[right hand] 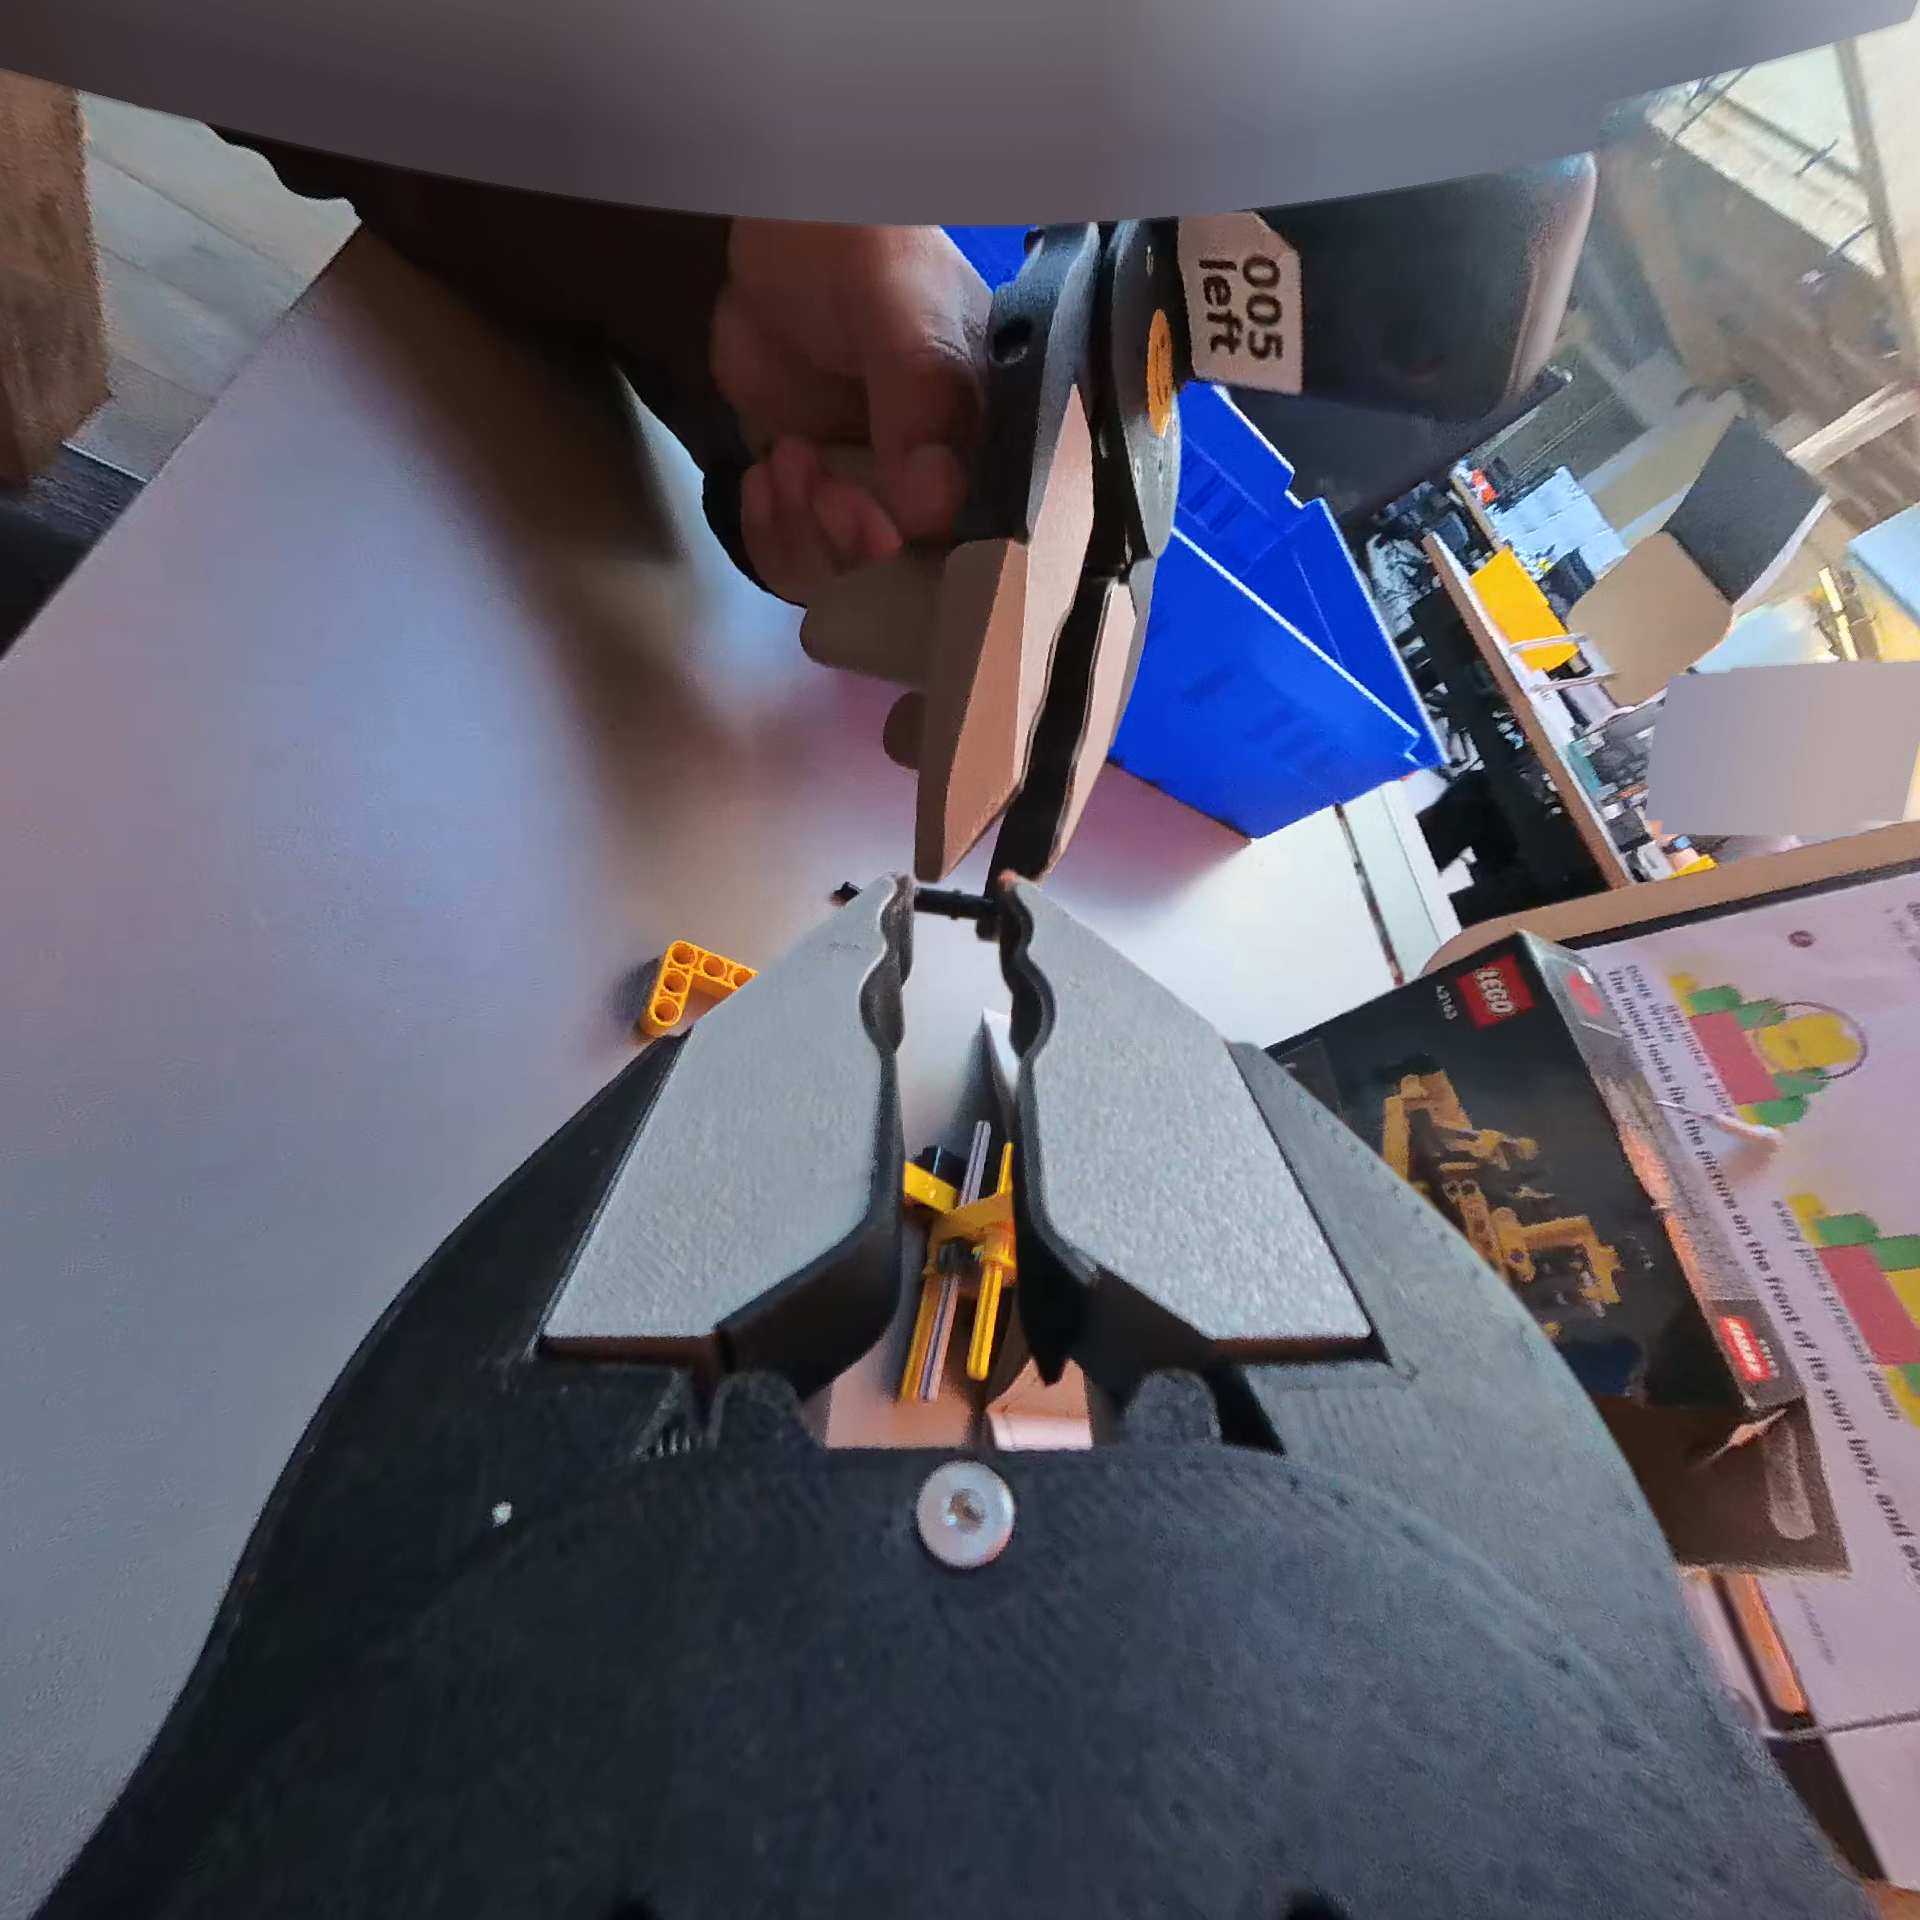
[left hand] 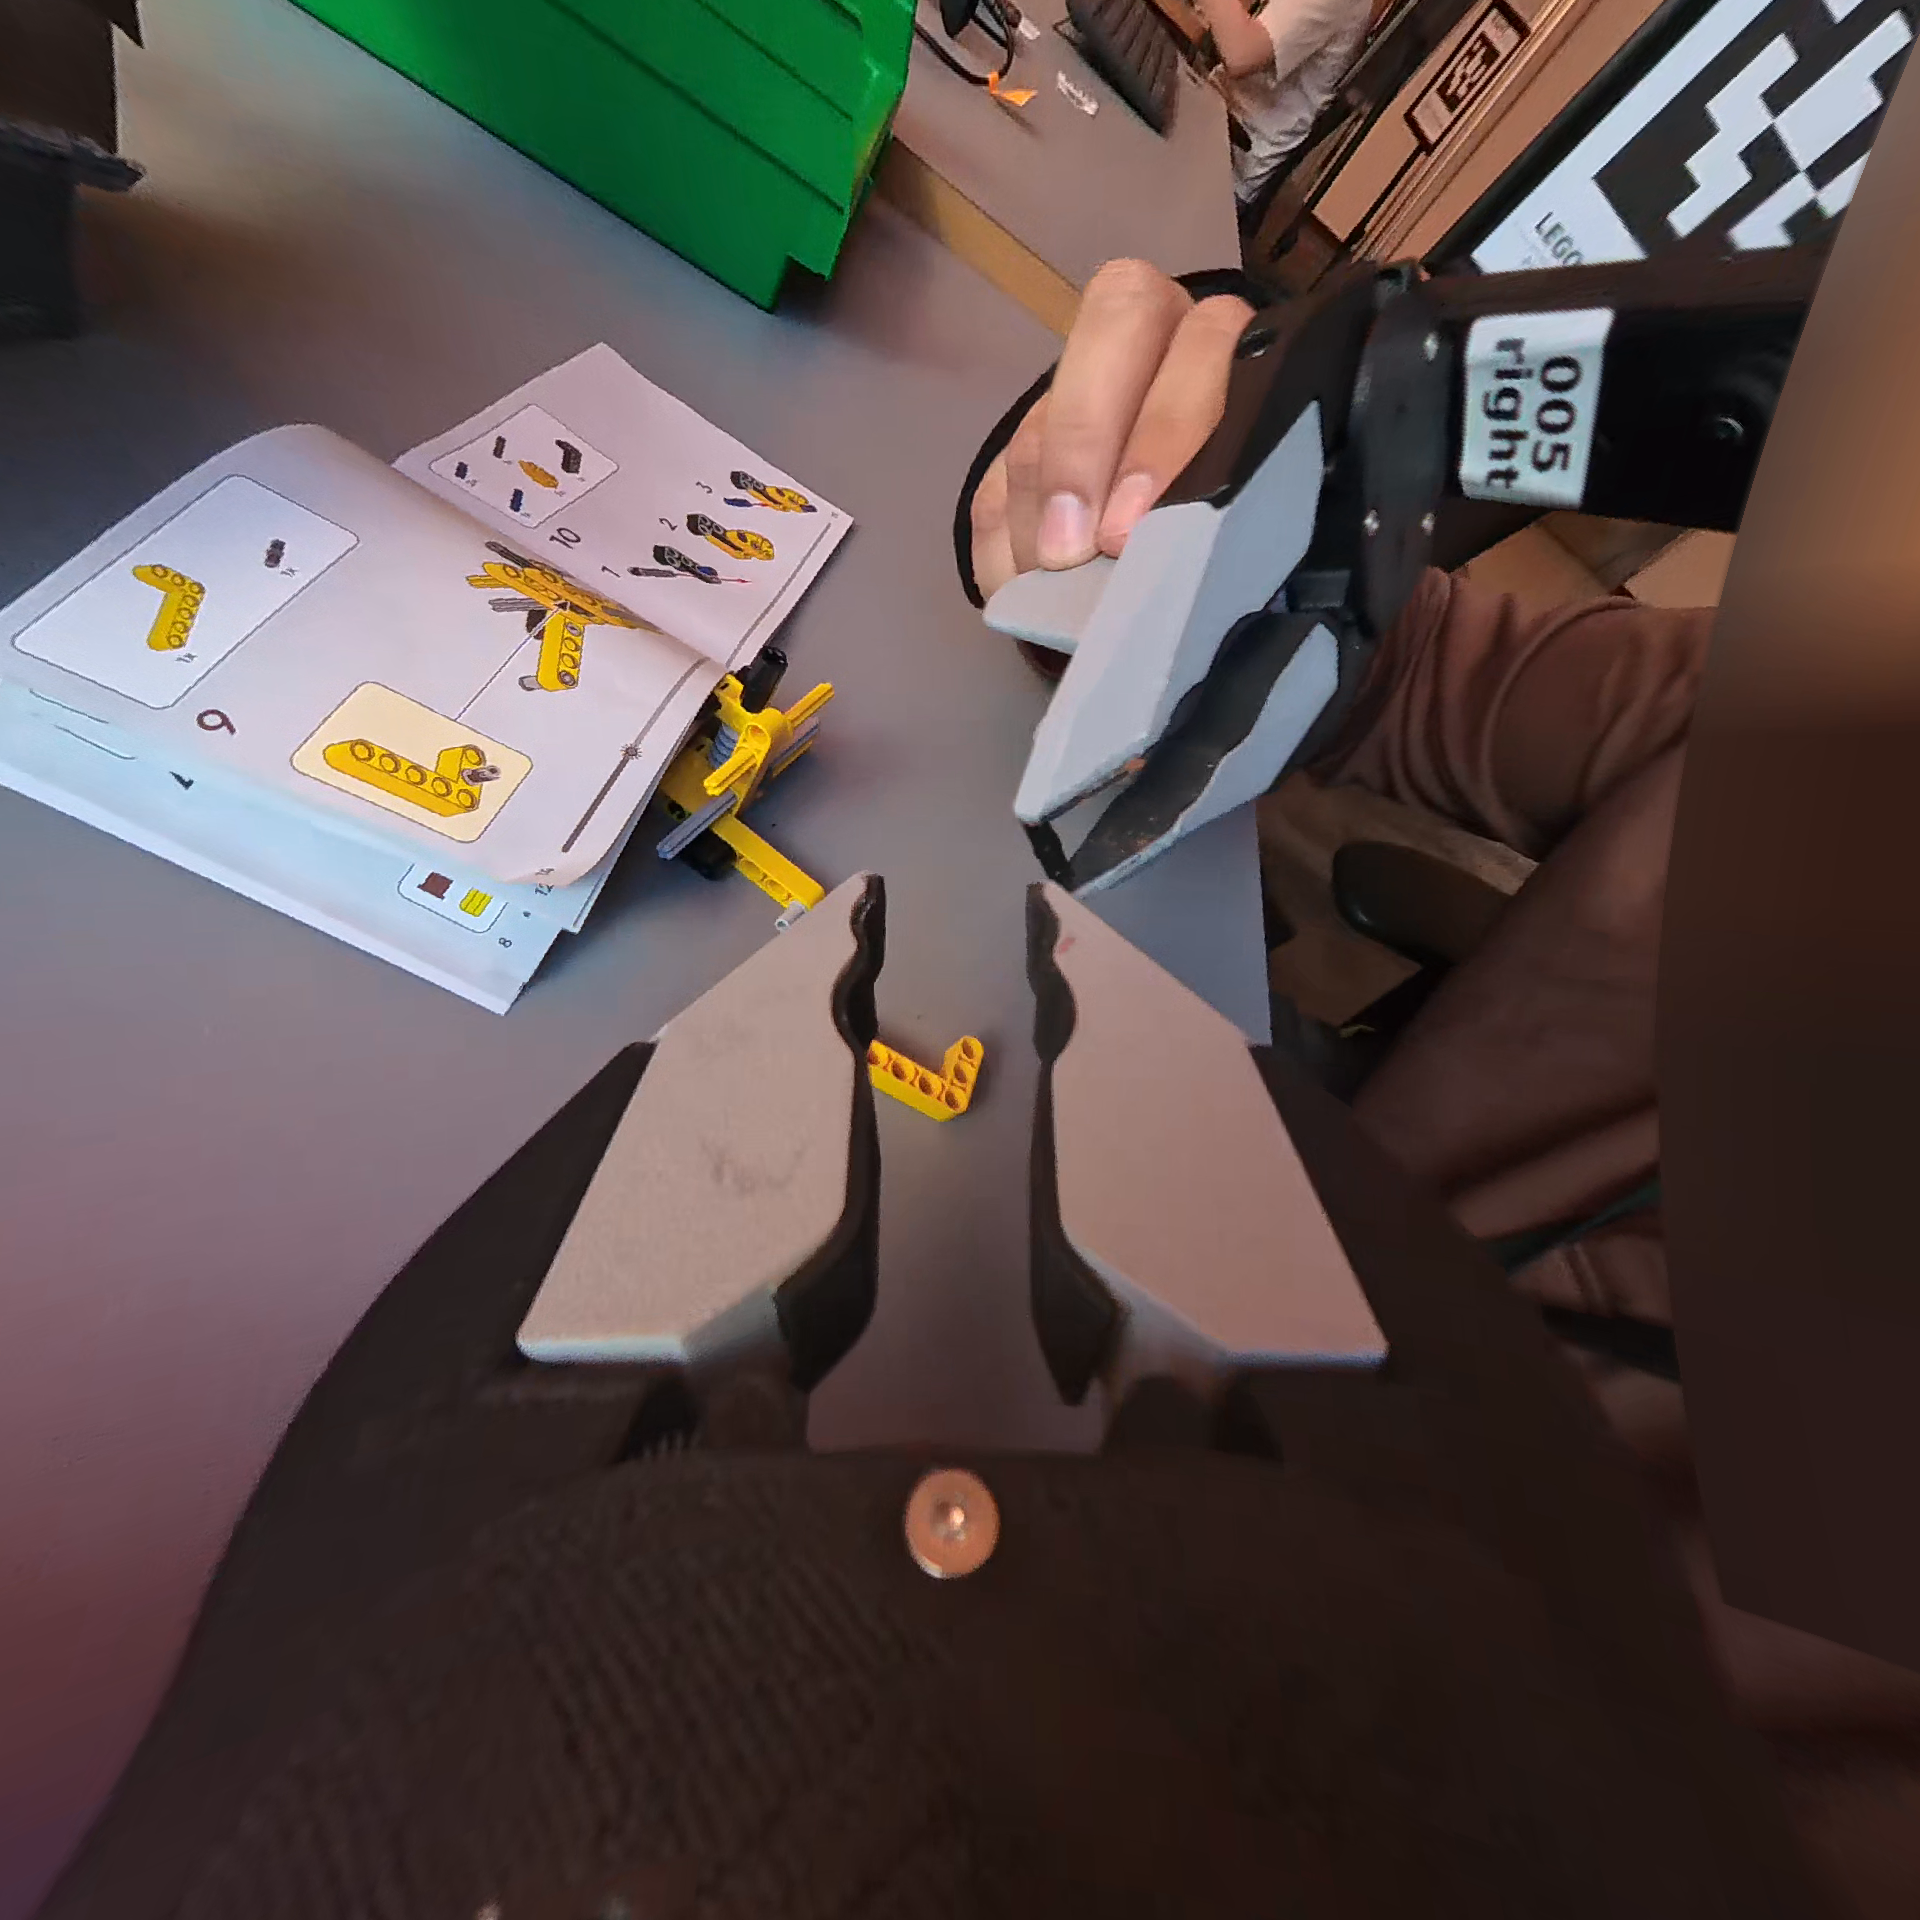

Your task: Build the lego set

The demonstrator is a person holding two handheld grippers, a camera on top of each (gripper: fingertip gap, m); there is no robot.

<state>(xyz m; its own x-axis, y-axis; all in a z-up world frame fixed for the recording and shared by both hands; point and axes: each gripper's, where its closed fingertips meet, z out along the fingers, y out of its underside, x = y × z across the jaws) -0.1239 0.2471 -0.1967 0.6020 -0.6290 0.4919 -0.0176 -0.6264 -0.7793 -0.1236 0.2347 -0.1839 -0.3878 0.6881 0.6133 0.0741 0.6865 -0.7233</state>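
**Left wrist view.** The left tool [left hand: 956, 904] hung above the grey counter [left hand: 935, 675] with its jaws apart and nothing between the pads. Through the gap, down toward six o'clock, one yellow L-shaped beam [left hand: 930, 1081] lay flat on the counter, clear of both fingers. At ten o'clock lay one open instruction booklet [left hand: 312, 644]. One yellow assembly [left hand: 748, 769] sat half tucked under the booklet's curled page. One green bin [left hand: 665, 125] stood far off at eleven o'clock. The right tool [left hand: 1081, 842] came in from two o'clock, steered by a hand [left hand: 1091, 436], with its tips near the left tool's. From here I could not tell what it carried.

**Right wrist view.** Here it was plain: the right tool [right hand: 954, 896] was closed on one small black pin [right hand: 951, 904]. The pin lay crosswise between the very tips, with a pad at each end. The left tool [right hand: 982, 862] pointed down from twelve o'clock, its tips just above the pin. The same yellow L-shaped beam [right hand: 691, 982] lay on the counter at nine o'clock. The yellow assembly [right hand: 961, 1247] showed below, between the fingers. One dark box [right hand: 1538, 1174] lay at three o'clock and a blue bin [right hand: 1268, 665] at one o'clock.

To my eye the pin was hard, featherlight plastic, smooth and round. I judged it apt to roll or flick out of an end-on pinch, so a hold across its middle would be safer. The beam looked just as stiff and light, and best taken across one of its arms by the flat sides.
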